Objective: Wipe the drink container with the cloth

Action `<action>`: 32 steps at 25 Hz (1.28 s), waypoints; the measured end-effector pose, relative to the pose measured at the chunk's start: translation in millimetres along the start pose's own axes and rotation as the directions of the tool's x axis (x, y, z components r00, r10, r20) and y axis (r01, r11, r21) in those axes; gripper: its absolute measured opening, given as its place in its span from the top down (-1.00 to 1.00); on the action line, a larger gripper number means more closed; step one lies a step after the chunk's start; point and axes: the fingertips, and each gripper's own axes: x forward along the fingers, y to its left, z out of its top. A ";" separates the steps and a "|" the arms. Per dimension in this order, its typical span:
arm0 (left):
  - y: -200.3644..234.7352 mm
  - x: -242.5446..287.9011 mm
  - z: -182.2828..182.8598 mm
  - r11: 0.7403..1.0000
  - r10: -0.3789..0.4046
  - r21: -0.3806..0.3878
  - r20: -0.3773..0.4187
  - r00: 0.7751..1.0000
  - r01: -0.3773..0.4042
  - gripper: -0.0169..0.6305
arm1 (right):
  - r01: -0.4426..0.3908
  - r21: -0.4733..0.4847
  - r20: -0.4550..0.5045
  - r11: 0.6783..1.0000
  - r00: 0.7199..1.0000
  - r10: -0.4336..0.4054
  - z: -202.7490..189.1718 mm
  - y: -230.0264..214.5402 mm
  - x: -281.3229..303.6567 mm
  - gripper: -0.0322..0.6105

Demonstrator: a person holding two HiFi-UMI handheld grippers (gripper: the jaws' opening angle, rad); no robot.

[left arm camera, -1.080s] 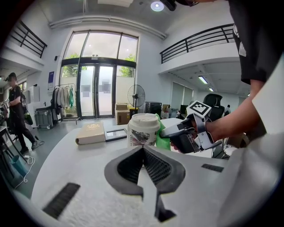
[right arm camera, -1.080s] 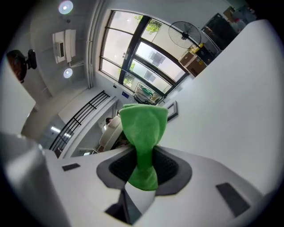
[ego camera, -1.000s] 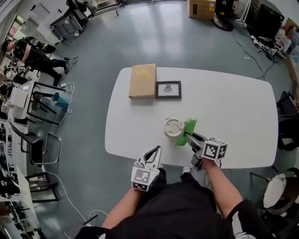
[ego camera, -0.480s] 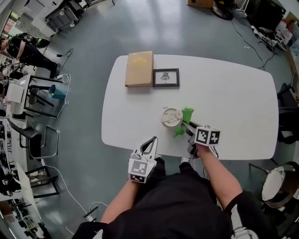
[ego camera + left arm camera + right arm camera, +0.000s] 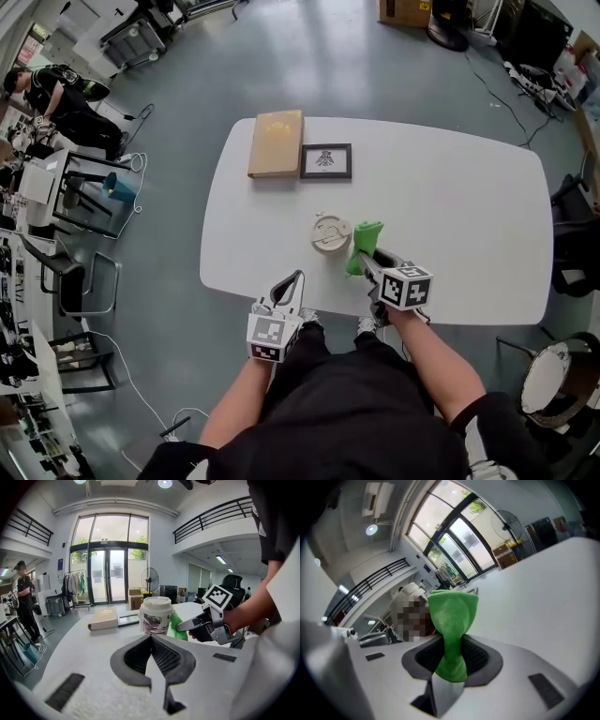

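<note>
Head view: the cup (image 5: 331,233) stands unheld on the worktop (image 5: 469,206), the cloth (image 5: 363,246) just beside it.
Left gripper view: the left tool (image 5: 151,638) is closed and empty.
Right gripper view: the right tool (image 5: 451,644) pinches the cloth; a hard wipe could topple the cup.

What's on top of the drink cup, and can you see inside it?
A white lid sits on the cup, closing it. Its contents are hidden by the lid and the opaque wall. The right gripper holds the green cloth beside it.

tan book (image 5: 276,142) beside framed picture (image 5: 326,161) on table (image 5: 469,216).
</note>
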 end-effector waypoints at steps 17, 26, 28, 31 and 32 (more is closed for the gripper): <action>32.1 -19.0 -10.2 0.994 -0.072 0.079 0.019 0.997 0.070 0.92 | 0.330 -0.919 0.304 0.214 0.942 -0.143 3.3 92.0 -52.9 0.53; 18.4 -35.1 -40.9 0.987 -0.160 0.002 0.016 0.987 0.160 0.92 | 0.276 -0.955 0.293 -0.111 0.935 -0.198 -10.3 110.6 -11.4 0.53; 10.5 -40.8 -38.1 0.983 -0.182 -0.023 0.030 0.983 0.183 0.92 | 0.279 -0.950 0.305 -0.138 0.925 -0.226 -9.4 108.0 -4.4 0.53; 5.8 -48.6 -38.8 0.977 -0.207 -0.033 0.049 0.977 0.209 0.92 | 0.282 -0.948 0.312 -0.145 0.912 -0.266 -12.2 106.3 2.8 0.53; 7.1 -50.2 -41.7 0.976 -0.213 -0.031 0.047 0.976 0.215 0.92 | 0.279 -0.950 0.309 -0.141 0.909 -0.280 -14.9 105.6 5.9 0.53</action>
